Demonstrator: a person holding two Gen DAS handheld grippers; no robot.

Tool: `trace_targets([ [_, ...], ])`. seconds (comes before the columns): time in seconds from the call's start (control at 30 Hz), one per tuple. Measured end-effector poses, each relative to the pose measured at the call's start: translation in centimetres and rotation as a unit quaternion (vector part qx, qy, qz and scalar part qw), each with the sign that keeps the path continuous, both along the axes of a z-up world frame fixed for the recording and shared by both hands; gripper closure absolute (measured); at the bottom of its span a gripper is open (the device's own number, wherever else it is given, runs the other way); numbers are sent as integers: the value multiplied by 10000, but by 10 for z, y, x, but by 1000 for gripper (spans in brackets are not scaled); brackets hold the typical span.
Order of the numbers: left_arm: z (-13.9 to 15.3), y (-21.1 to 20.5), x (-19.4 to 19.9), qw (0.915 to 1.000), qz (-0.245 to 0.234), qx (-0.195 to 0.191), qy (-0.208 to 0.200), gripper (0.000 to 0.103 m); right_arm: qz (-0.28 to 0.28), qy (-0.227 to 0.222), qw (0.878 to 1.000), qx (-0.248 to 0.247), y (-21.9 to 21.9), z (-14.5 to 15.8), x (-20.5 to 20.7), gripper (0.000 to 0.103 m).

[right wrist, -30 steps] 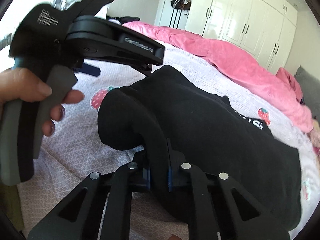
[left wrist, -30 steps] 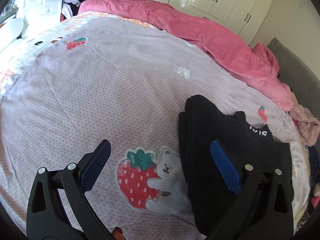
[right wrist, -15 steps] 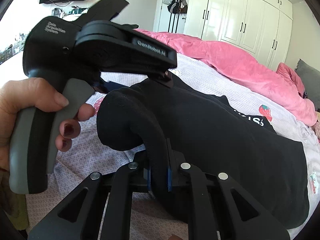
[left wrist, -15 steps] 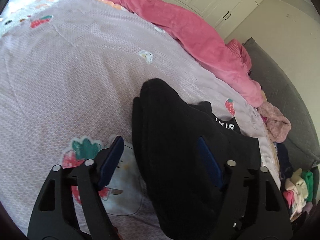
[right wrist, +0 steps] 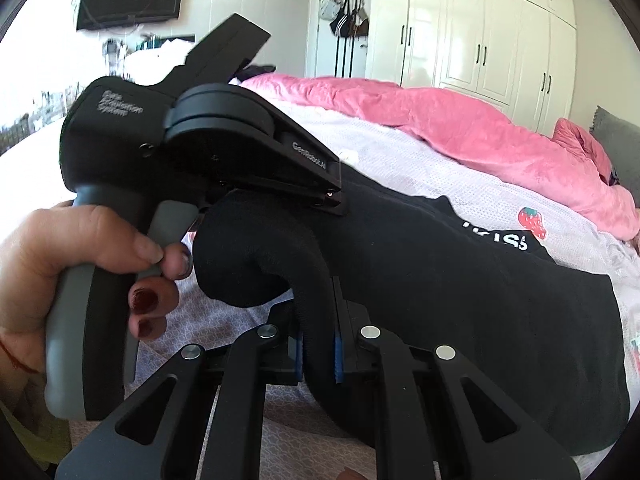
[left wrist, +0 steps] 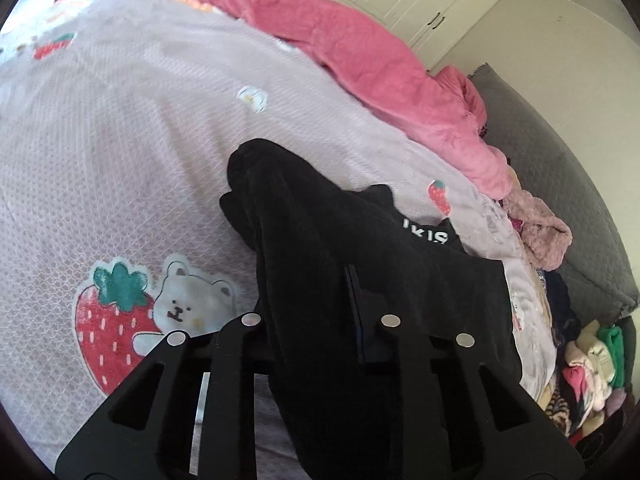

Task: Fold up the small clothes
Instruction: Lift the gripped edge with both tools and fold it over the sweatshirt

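Observation:
A black garment with white lettering lies on the lilac bedsheet, partly folded with a raised ridge along its left edge. My left gripper straddles that ridge; its jaws are closing, and the cloth between them hides the left pad. In the right wrist view the same left gripper comes in from the left, held by a hand, with its tip on the black garment. My right gripper is shut on a near fold of the garment, which bulges up above the blue pads.
A pink duvet is bunched along the bed's far side. A heap of small clothes and a pink fuzzy item lie at the bed's right edge by a grey padded surface. White wardrobes stand behind.
The left gripper moved right over the garment's raised edge and its jaws came in from wide apart to pinch the fold. The right gripper kept its hold.

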State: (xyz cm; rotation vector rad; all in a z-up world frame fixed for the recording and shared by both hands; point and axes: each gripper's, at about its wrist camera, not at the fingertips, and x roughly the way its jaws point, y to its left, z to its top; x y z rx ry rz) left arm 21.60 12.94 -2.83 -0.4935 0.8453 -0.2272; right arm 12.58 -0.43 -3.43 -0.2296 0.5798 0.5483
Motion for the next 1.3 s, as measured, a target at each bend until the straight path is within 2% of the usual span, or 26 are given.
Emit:
trace_targets([
  [0.17, 16, -9, -8, 9996, 66, -220, -178, 90, -5, -323, 9994, 145, -19, 15, -10, 94],
  [0.37, 38, -42, -14, 9995, 29, 25, -321, 90, -151, -349, 9983, 444, -58, 31, -10, 95],
  [0.53, 56, -91, -10, 9982, -160, 418, -409, 90, -483, -151, 9953, 828, -104, 43, -3, 96],
  [0.63, 65, -118, -6, 9975, -287, 519, -396, 90, -658, -1, 9920, 1074, -130, 45, 1, 96],
  [0.77, 75, -154, -1, 9956, -488, 675, -433, 90, -896, -18, 9881, 1251, -158, 51, -2, 96],
  [1.03, 74, -219, 7, 9926, -821, 840, -310, 89, -1374, 214, 9758, 1688, -218, 49, -5, 96],
  [1.2, 60, -253, 17, 9910, -902, 986, -111, 89, -1690, 649, 9634, 1979, -246, 37, -6, 96],
  [1.3, 50, -261, 24, 9916, -971, 848, 60, 85, -1821, 898, 9553, 2150, -256, 30, -9, 96],
])
